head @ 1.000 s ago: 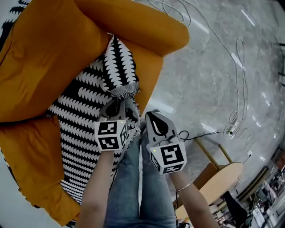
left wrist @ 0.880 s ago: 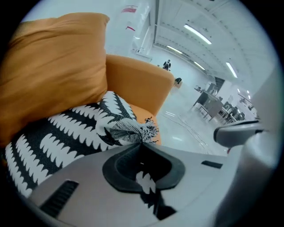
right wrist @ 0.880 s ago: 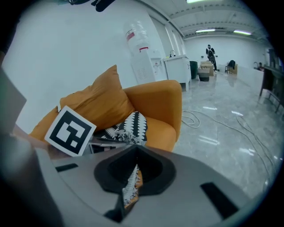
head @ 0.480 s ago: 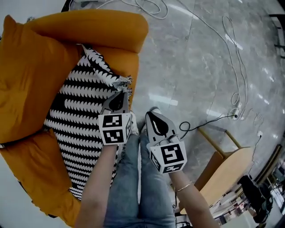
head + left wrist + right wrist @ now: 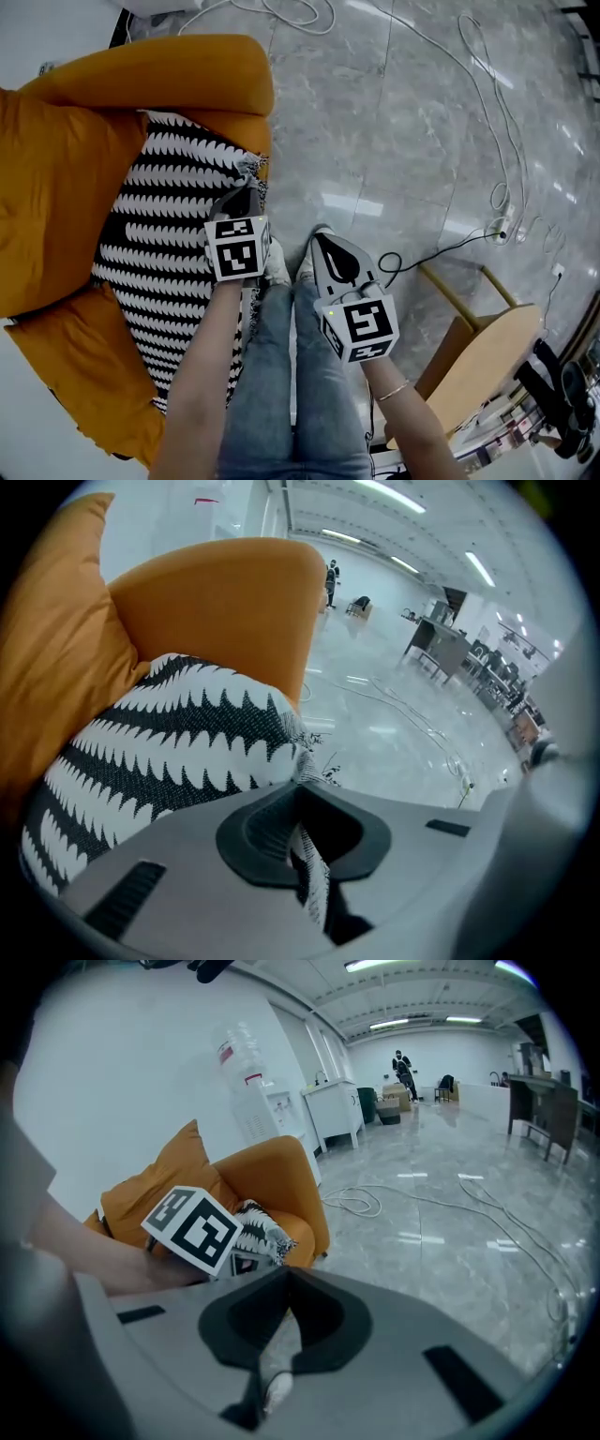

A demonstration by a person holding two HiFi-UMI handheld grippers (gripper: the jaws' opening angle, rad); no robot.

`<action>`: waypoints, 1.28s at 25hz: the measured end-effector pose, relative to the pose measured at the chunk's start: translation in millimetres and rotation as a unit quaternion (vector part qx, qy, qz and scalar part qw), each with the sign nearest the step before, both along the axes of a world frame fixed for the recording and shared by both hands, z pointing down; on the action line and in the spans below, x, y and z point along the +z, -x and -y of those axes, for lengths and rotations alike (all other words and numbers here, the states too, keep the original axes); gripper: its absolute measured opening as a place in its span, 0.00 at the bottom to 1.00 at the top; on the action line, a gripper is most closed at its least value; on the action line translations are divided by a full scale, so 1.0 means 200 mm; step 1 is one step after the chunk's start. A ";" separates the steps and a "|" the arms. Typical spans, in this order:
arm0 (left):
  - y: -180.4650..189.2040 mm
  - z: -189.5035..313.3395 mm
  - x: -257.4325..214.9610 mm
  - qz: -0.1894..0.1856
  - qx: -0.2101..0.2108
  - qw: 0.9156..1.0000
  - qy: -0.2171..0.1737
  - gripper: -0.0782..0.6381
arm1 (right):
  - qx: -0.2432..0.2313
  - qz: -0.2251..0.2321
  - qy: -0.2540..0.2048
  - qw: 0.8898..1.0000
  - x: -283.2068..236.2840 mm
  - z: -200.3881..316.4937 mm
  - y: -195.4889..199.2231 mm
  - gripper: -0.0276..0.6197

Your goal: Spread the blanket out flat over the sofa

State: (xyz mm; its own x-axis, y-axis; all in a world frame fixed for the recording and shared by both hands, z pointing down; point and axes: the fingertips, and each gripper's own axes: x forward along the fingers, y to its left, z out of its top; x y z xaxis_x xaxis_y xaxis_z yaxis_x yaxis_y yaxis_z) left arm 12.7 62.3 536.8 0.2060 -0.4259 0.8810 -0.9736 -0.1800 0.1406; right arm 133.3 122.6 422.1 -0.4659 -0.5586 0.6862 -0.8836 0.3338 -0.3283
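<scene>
1. 2 legs in jeans (image 5: 281, 375) at bottom; 2 forearms, 1 gripper each.
2. right gripper (image 5: 323, 242): fingers pressed together, nothing btwn them, over the floor (image 5: 394, 159), just beside the sofa front.
3. left gripper (image 5: 247, 186): fingers clamped on fringed corner of the 1 blanket (image 5: 169, 234).
4. Blanket, blk/wht zigzag, lies across seat of the 1 orange sofa (image 5: 159, 70), btwn its 2 armrests.
5. Further out: 1 wooden chair (image 5: 478, 361), several white cables (image 5: 506, 122) on grey floor.
</scene>
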 end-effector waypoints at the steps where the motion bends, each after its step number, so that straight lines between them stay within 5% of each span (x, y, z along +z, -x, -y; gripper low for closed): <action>1: 0.00 0.00 0.01 0.003 -0.001 1.000 0.001 0.15 | 0.001 0.000 0.000 1.000 0.01 0.00 -0.02 0.06; 8: 0.00 0.02 0.01 0.035 0.014 0.999 0.014 0.17 | 0.001 0.003 0.010 1.000 0.01 0.09 -0.10 0.06; 14: -0.08 0.01 -0.13 0.003 0.018 0.999 0.030 0.25 | -0.007 -0.003 0.009 1.000 -0.06 0.19 -0.12 0.06; 23: -0.04 0.24 -0.46 -0.013 -0.019 0.998 -0.060 0.28 | -0.029 0.007 0.001 1.000 -0.11 0.33 -0.04 0.06; 32: 0.14 0.28 -0.58 -0.040 -0.072 0.992 -0.098 0.24 | -0.107 0.007 -0.004 0.994 -0.02 0.49 0.24 0.06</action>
State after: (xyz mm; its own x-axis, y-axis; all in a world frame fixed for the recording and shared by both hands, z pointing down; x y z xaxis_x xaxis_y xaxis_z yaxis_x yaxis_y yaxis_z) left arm -15.2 5.9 420.9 0.1959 -0.6170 0.7622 -0.9784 -0.0712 0.1939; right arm 86.1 24.5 417.4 -0.5850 -0.4502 0.6746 -0.7868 0.5167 -0.3375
